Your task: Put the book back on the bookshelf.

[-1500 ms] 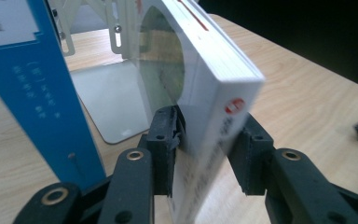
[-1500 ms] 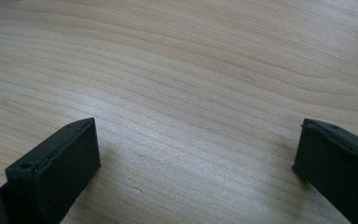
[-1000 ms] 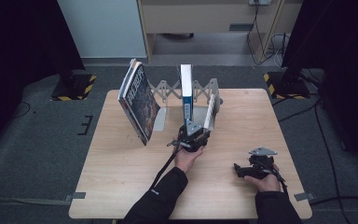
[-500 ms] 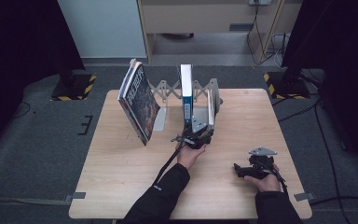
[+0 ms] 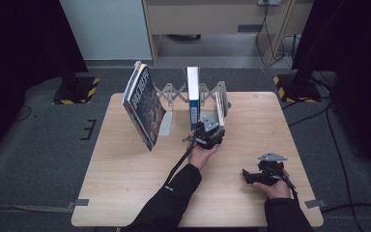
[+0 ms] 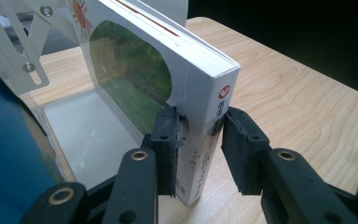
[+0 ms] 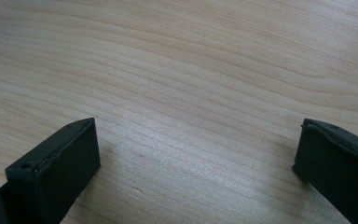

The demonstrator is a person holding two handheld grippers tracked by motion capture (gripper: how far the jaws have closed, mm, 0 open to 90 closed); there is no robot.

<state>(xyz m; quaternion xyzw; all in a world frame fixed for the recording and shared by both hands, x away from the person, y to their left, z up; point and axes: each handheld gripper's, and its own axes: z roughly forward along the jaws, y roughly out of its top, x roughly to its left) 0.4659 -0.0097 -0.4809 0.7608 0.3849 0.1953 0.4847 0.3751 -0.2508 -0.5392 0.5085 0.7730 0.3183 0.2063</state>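
A: So where does the white-spined book [image 6: 200, 121] stand?

B: Upright near the middle of the worktop [image 5: 125, 183], toward its far edge, in the right bay of the expanding metal book rack [image 5: 207, 94]. The left gripper [image 6: 200, 140] has its jaws on either side of the lower spine. Both pads look to be against the covers, though the one on the bare-worktop side may sit a hair off; it reads as a light grip on the book.

A: And its neighbours?

B: A blue book [image 5: 193, 92] stands upright just beside it in the rack. A dark-covered book [image 5: 145, 106] leans steeply at the rack's left end, toward the worktop's left edge.

A: The other hand?

B: The right gripper [image 5: 265, 173] rests low by the near right corner, jaws wide apart over bare wood, holding nothing.

A: What makes this step go well?

B: Probably a square seat. The book's foot should sit flat on the rack's pale base plate [image 6: 93, 135], its cover parallel to the metal divider [image 6: 9, 51]. The grip is low on the spine, so the top can tip; it seems wise to keep the gripper level and steady until the book bears its own weight.

A: Then?

B: Open the jaws evenly so neither pad drags the cover, and draw straight back toward the near edge. A sideways pull could knock the blue book.
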